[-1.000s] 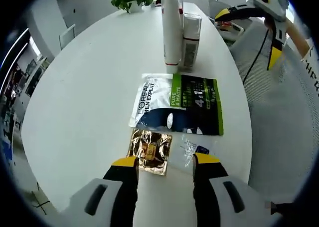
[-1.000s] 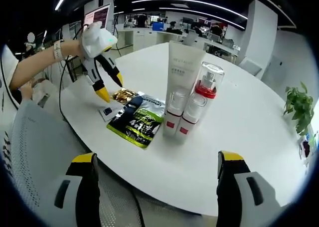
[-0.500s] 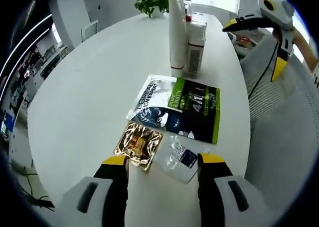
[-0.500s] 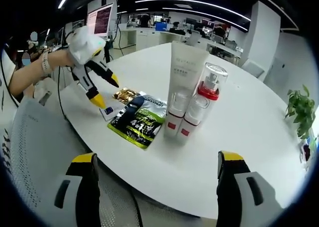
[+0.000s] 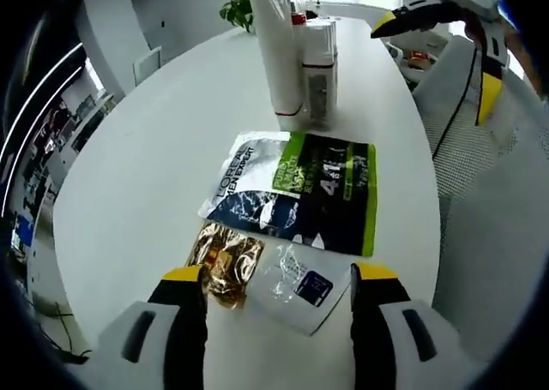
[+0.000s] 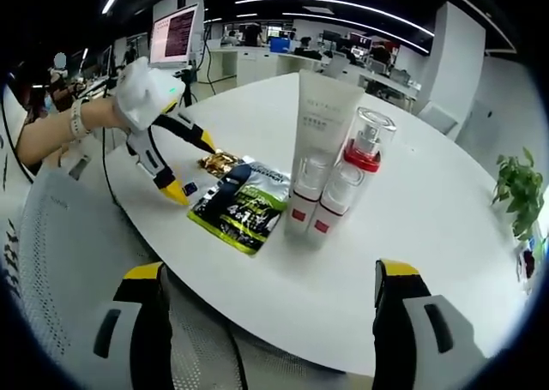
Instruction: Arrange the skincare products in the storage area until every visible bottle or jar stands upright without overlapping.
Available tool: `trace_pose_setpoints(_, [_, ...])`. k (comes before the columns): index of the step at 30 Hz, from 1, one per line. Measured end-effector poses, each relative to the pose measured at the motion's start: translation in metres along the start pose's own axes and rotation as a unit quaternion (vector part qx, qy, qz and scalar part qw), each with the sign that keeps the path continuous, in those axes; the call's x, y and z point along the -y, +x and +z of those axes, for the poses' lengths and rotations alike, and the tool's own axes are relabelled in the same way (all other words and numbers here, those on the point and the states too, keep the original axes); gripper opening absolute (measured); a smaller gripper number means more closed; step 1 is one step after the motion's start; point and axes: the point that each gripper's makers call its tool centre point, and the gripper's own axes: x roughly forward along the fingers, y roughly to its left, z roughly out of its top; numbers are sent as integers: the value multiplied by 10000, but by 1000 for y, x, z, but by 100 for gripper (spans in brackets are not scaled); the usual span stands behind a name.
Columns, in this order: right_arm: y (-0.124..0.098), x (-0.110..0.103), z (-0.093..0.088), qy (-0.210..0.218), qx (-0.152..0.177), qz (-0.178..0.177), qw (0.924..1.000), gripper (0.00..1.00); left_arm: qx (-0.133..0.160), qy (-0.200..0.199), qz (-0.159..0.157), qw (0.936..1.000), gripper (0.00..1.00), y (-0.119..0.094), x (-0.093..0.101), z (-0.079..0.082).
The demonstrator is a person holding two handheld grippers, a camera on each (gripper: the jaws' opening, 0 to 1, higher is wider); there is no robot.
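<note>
Left tongs (image 5: 279,280) apart, hovering low over the near edge of a white round table (image 5: 154,150), yellow tips straddling a gold foil sachet (image 5: 224,252) and a clear sachet (image 5: 296,285) lying side by side, touching. Just beyond these, flat on the table, a large dark and green packet (image 5: 300,190). Farther on, standing upright and touching each other: a white tube (image 5: 276,51) and a clear pump bottle with a red collar (image 5: 316,64). Potted plant (image 5: 236,4) at the far edge. Right tongs (image 6: 270,283) apart, clamped on nothing, held off the table edge, facing tube and bottle.
</note>
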Motion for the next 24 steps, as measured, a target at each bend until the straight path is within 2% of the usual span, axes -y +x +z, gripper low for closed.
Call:
trace_pose_setpoints(2, [0, 0, -1, 12, -14, -5, 10000, 99, 33, -8, -36, 10000, 62, -2, 1, 0])
trace_pose_setpoints(15, [2, -3, -1, -10, -43, 31, 10000, 99, -148, 179, -61, 9997, 65, -16, -3, -25])
trace_pose_setpoints(24, [3, -4, -1, -37, -63, 57, 10000, 99, -269, -81, -153, 9995, 55, -23, -7, -44])
